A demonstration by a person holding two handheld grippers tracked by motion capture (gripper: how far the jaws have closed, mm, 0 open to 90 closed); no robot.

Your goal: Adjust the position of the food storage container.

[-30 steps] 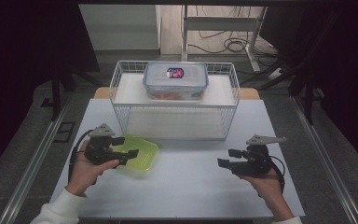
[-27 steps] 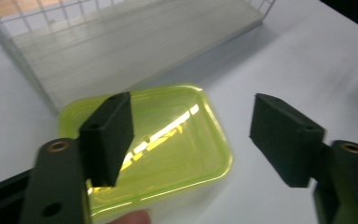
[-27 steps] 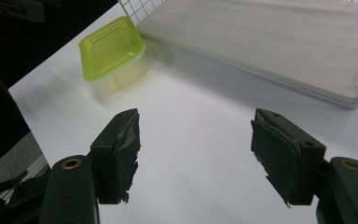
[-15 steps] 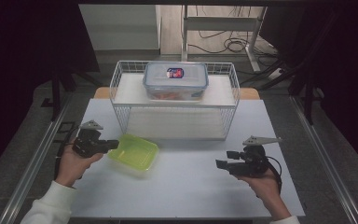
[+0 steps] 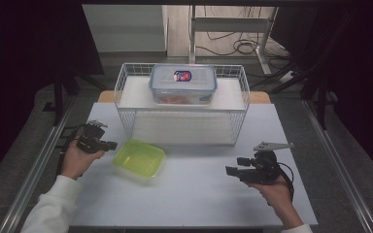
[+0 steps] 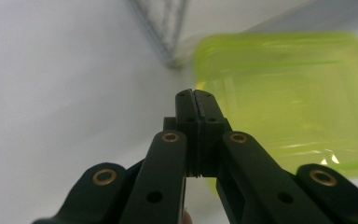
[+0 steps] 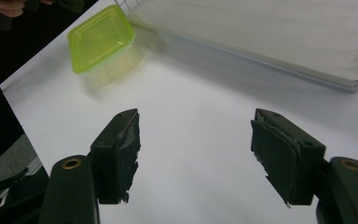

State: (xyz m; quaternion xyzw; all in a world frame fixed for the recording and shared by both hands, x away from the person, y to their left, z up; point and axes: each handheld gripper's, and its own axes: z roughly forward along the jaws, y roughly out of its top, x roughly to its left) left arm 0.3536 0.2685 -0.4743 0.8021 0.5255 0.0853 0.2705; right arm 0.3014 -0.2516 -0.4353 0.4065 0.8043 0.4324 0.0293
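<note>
The green container [image 5: 140,158] sits lid-up on the white table [image 5: 194,199], left of centre, just in front of the wire basket's [image 5: 126,119] near left corner and apart from both grippers. The left gripper [image 5: 110,144] is held low at the table's left edge, its jaws pressed flat together with nothing between them, as the left gripper view shows; the tips point toward the container's near side with a short gap between them. The left hand [image 5: 76,158] wraps it from behind, with a white sleeve [image 5: 53,208] running back to the bottom left corner.

The right gripper [image 5: 231,170] hovers over the right front part of the table, jaws spread wide and empty, pointing left across the bare tabletop. The right hand [image 5: 274,191] grips it from behind and the wrist comes in from the bottom edge.

Between the two grippers lies open white surface. Behind it the wire basket spans the table's middle, its upper shelf carrying a clear lidded box [image 5: 182,83] with a red and blue label. Metal rails [image 5: 34,170] flank the table on both sides.
</note>
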